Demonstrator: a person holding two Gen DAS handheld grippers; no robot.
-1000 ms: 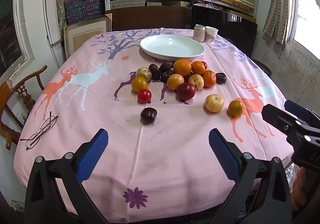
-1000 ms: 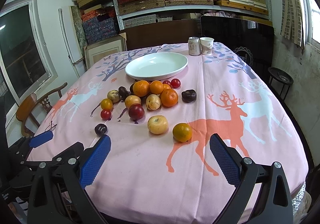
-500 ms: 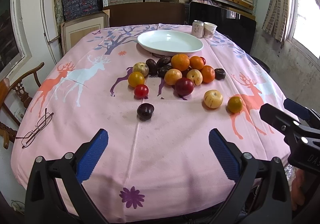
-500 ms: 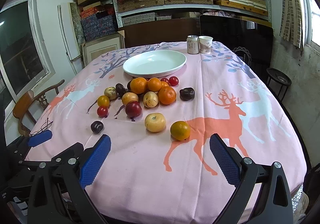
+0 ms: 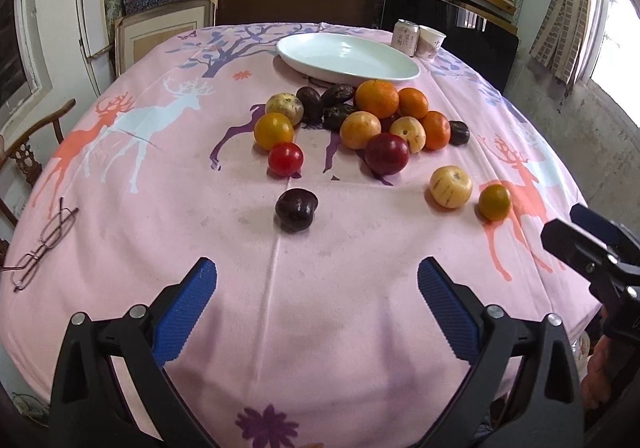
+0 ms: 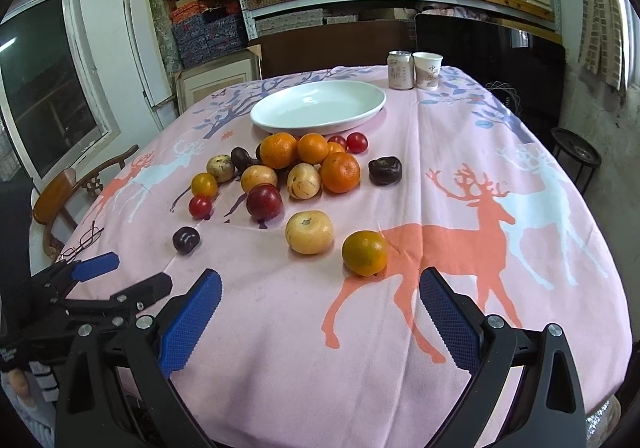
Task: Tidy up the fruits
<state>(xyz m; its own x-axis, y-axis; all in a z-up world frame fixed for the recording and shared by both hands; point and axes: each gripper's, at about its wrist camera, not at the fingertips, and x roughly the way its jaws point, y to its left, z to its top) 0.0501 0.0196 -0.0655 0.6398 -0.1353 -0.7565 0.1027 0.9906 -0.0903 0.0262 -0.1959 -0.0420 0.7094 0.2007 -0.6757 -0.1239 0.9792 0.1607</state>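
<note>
Several fruits lie on a pink tablecloth in front of a white plate (image 5: 348, 58), which also shows in the right wrist view (image 6: 318, 106). A dark plum (image 5: 296, 209) lies alone nearest my left gripper (image 5: 316, 288), which is open and empty above the cloth. A small orange (image 6: 365, 252) and a pale yellow fruit (image 6: 309, 231) lie just ahead of my right gripper (image 6: 320, 292), also open and empty. Oranges (image 5: 377, 98), a dark red fruit (image 5: 386, 153) and a red tomato (image 5: 285, 159) lie in the main pile.
A can (image 6: 401, 69) and a paper cup (image 6: 427, 70) stand behind the plate. Glasses (image 5: 42, 244) lie at the table's left edge. A wooden chair (image 6: 64, 192) stands to the left. Shelves with boxes line the back wall.
Both grippers have moved forward over the table towards the fruit, which now appears closer. Both stay open. No fruit has moved.
</note>
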